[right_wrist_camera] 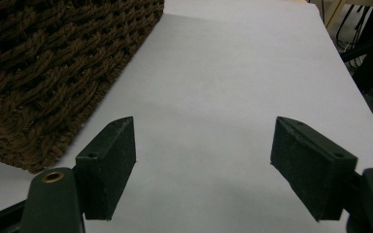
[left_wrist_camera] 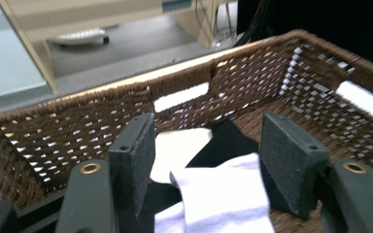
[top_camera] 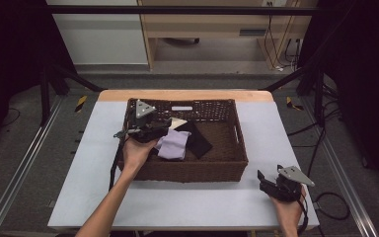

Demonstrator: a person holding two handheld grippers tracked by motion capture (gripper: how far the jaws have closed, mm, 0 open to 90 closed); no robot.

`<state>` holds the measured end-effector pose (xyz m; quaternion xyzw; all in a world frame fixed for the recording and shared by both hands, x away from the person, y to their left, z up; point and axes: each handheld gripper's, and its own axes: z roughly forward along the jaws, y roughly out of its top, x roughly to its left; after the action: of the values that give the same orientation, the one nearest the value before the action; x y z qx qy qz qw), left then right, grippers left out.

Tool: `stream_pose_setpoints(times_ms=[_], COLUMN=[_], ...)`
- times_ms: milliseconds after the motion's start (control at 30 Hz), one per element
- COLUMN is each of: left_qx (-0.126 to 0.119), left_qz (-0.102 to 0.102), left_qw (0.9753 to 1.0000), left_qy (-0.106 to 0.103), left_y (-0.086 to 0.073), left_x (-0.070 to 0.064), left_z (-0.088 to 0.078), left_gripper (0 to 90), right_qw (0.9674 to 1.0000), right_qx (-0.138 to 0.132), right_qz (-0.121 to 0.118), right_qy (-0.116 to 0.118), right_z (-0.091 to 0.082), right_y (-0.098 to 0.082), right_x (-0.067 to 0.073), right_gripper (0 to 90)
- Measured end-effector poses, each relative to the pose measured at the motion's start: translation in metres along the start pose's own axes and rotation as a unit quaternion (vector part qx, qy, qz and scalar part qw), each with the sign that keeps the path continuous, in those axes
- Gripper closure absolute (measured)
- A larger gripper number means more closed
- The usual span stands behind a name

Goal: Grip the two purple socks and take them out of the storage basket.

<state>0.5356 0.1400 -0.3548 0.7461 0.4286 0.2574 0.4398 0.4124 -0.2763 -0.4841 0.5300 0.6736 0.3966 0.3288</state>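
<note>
A dark brown wicker basket stands in the middle of the white table top. Inside it lie a lavender cloth, a black cloth and a cream cloth. My left gripper hangs over the basket's left part, open. In the left gripper view the lavender cloth lies between and below the spread jaws of the left gripper, with the cream cloth and black cloth beyond. My right gripper rests open near the table's front right corner, nothing between its jaws.
The basket's corner lies left of my right gripper, with bare white table ahead of it. Basket walls surround the left gripper. Beyond the table are a wooden desk frame, metal rails and floor cables.
</note>
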Motion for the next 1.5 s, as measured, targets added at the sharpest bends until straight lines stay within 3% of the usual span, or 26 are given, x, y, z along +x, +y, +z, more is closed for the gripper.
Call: stream_pose_setpoints(times_ms=[200, 367, 567, 600, 700, 733, 767, 800, 833, 867, 900, 933, 1000, 1167, 1333, 1400, 1467, 1500], left_qx=[0.035, 0.063, 0.115, 0.127, 0.138, 0.145, 0.163, 0.172, 0.172, 0.181, 0.2, 0.2, 0.22, 0.237, 0.256, 0.265, 0.276, 0.282], left_qz=[-0.006, 0.003, 0.04, 0.048, 0.054, 0.056, 0.064, 0.07, 0.07, 0.077, 0.092, 0.092, 0.103, 0.09, 0.084, 0.082, 0.077, 0.074], left_qw=[0.9993, 0.998, 0.9926, 0.9907, 0.9889, 0.9877, 0.9843, 0.9824, 0.9824, 0.9802, 0.9751, 0.9751, 0.9696, 0.9673, 0.9631, 0.9606, 0.958, 0.9564], left_qy=[0.003, 0.002, 0.009, 0.01, 0.012, 0.015, 0.019, 0.02, 0.02, 0.022, 0.028, 0.028, 0.026, 0.012, -0.008, -0.01, -0.007, -0.009], left_y=[-0.006, -0.01, -0.016, -0.017, -0.018, -0.019, -0.021, -0.021, -0.021, -0.022, -0.023, -0.023, -0.025, -0.026, -0.028, -0.029, -0.029, -0.03], left_x=[0.007, 0.005, -0.003, -0.005, -0.007, -0.007, -0.01, -0.011, -0.011, -0.013, -0.016, -0.016, -0.019, -0.018, -0.018, -0.017, -0.016, -0.016], left_z=[0.021, 0.033, 0.042, 0.044, 0.047, 0.048, 0.052, 0.054, 0.054, 0.056, 0.059, 0.059, 0.064, 0.069, 0.072, 0.073, 0.074, 0.075], left_gripper=[38.4, 38.9, 43.9, 44.9, 45.0, 44.7, 43.3, 42.4, 42.3, 42.3, 42.2, 42.2, 42.0, 42.2, 48.0, 56.8, 59.4, 68.5], right_qw=[1.0, 1.0, 1.0, 1.0, 1.0, 1.0, 1.0, 0.9999, 0.9999, 0.9999, 0.9999, 0.9999, 0.9998, 0.9998, 0.9998, 0.9998, 0.9998, 0.9998], right_qx=[0.002, 0.001, 0.002, 0.001, 0.0, -0.001, 0.0, 0.002, 0.005, 0.005, 0.006, 0.006, 0.01, 0.011, 0.01, 0.013, 0.014, 0.014], right_qz=[0.003, 0.0, 0.001, 0.002, 0.0, -0.001, -0.007, -0.009, -0.009, -0.009, -0.014, -0.014, -0.014, -0.015, -0.015, -0.016, -0.016, -0.015], right_qy=[-0.001, -0.001, -0.002, -0.001, -0.003, -0.004, -0.004, -0.006, -0.005, -0.005, -0.006, -0.006, -0.005, -0.005, -0.004, -0.005, -0.004, -0.004], right_z=[0.0, 0.0, 0.0, 0.0, 0.0, 0.0, 0.0, 0.0, 0.001, 0.001, 0.001, 0.001, 0.002, 0.002, 0.002, 0.003, 0.003, 0.003], right_y=[0.0, 0.0, 0.0, 0.0, 0.0, 0.0, 0.0, 0.0, 0.0, 0.0, 0.0, 0.0, 0.0, 0.0, 0.0, 0.0, 0.0, 0.0], right_x=[0.0, 0.0, 0.0, 0.0, 0.001, 0.001, 0.002, 0.002, 0.003, 0.003, 0.003, 0.003, 0.003, 0.003, 0.003, 0.003, 0.003, 0.003], right_gripper=[24.7, 24.6, 24.1, 24.1, 23.6, 23.6, 23.4, 23.3, 23.0, 23.0, 22.9, 22.8, 22.4, 22.4, 22.5, 22.5, 22.5, 22.5])
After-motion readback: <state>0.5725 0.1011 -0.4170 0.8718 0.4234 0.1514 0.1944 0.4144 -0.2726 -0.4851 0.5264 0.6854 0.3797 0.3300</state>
